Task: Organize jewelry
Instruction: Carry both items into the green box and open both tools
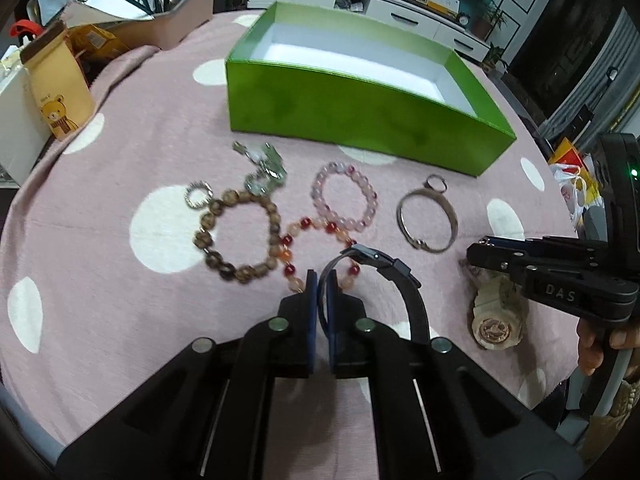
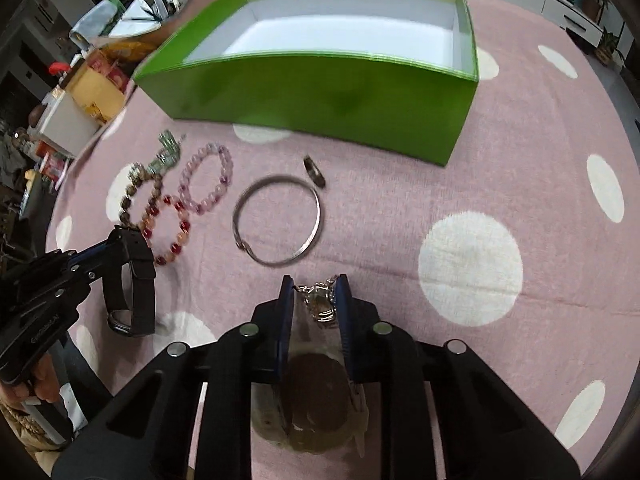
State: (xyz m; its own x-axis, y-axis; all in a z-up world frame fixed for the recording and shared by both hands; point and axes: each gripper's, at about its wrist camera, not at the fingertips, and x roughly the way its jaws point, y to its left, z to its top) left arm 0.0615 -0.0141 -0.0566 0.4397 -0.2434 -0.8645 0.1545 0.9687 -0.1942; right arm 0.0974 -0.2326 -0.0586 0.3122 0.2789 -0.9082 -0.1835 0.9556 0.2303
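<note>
My left gripper [image 1: 322, 280] is shut on a black wristband [image 1: 404, 292], lifted a little above the pink dotted cloth; it also shows in the right wrist view [image 2: 132, 296]. My right gripper [image 2: 314, 284] is shut on a cream-and-brown pendant piece [image 2: 316, 392] with a metal chain [image 2: 320, 300]; the left wrist view shows it [image 1: 496, 312] under that gripper [image 1: 476, 250]. On the cloth lie a brown bead bracelet [image 1: 236, 236], a red-orange bead bracelet [image 1: 316, 252], a pink bead bracelet [image 1: 346, 200], a silver bangle [image 2: 278, 220] and a small ring [image 2: 314, 170]. The open green box [image 1: 360, 116] stands behind them.
A silvery-green brooch cluster [image 1: 264, 168] and a sparkly ring [image 1: 199, 195] lie left of the bracelets. A bear-print paper bag [image 1: 60, 88], a white box [image 1: 16, 132] and clutter stand at the table's left edge. A white cabinet [image 1: 400, 4] is beyond.
</note>
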